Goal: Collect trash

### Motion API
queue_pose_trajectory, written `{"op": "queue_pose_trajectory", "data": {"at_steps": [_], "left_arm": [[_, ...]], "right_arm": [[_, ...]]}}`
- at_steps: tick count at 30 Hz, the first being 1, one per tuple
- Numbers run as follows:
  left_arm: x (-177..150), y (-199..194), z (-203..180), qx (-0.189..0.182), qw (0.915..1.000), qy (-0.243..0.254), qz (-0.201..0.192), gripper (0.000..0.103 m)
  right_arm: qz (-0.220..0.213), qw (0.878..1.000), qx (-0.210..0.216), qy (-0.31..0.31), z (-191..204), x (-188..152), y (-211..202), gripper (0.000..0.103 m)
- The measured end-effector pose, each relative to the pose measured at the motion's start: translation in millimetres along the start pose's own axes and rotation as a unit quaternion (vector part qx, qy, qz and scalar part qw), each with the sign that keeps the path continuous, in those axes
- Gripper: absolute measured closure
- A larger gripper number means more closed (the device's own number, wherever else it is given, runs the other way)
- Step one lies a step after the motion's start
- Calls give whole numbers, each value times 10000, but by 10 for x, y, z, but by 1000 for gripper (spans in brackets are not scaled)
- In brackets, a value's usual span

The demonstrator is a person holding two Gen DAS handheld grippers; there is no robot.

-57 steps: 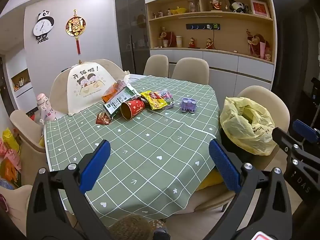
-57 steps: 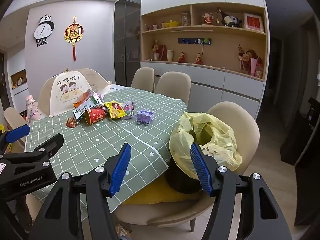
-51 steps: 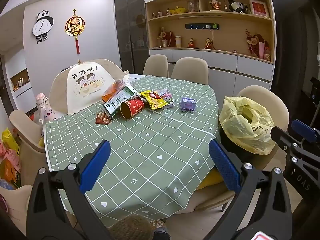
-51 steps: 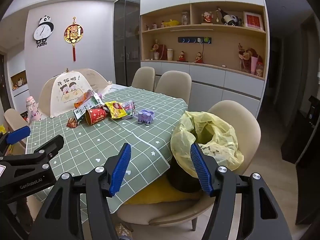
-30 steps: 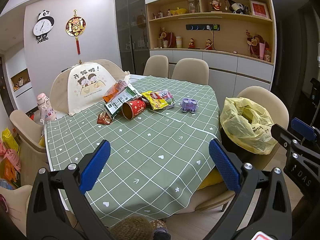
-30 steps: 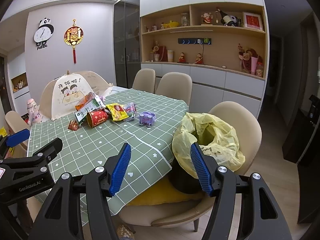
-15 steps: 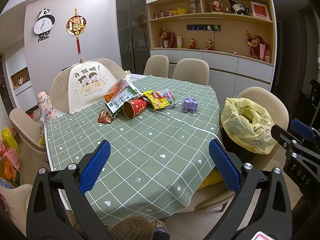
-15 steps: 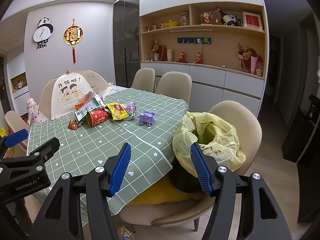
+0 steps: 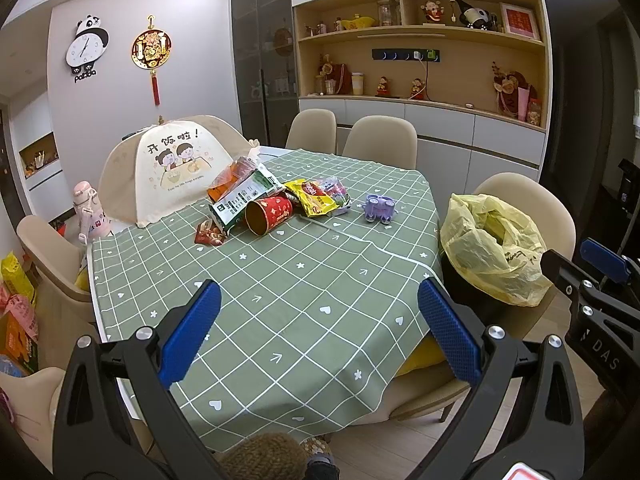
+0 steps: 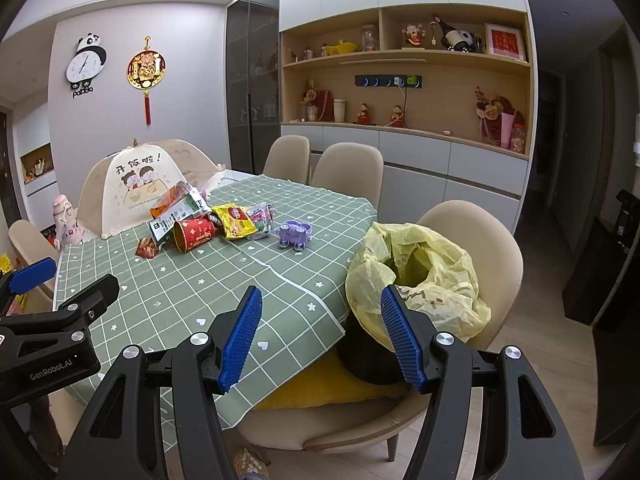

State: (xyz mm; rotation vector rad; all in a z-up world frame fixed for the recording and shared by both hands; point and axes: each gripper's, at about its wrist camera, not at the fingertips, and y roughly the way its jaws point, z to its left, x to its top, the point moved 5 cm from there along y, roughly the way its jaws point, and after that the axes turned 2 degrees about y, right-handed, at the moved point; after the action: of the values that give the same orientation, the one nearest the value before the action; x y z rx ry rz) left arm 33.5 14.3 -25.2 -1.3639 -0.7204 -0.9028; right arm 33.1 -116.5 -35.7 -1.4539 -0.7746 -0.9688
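The panda wall clock (image 9: 87,49) carries the word "panda" under its dial. The mesh food cover (image 9: 176,168) reads "开饭啦!". The left claw (image 10: 52,336) is marked "GenRobot.AI" on its black body; the right claw (image 9: 600,292) shows "DAS" (partly cut off).

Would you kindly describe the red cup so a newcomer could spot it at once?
On the green checked tablecloth, find the litter heap beside the domed food cover. The red cup lies on its side at the heap's front, open mouth facing the camera. It is the only round thing among flat wrappers and a carton.
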Motion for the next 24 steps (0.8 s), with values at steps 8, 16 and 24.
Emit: {"op": "queue_pose_trajectory", "data": {"at_steps": [8, 16, 24], "left_arm": [[-17, 8, 11, -17, 10000, -14, 15, 8], [-23, 36, 1, -63, 10000, -20, 52, 8], [-31, 50, -17, -58, 10000, -20, 71, 8]], "right_arm": [[-3, 10000, -8, -5, 0, 0, 2, 44], [2, 10000, -23, 5, -2, -20, -5, 44], [0, 10000, -20, 6, -1, -20, -14, 44]]}}
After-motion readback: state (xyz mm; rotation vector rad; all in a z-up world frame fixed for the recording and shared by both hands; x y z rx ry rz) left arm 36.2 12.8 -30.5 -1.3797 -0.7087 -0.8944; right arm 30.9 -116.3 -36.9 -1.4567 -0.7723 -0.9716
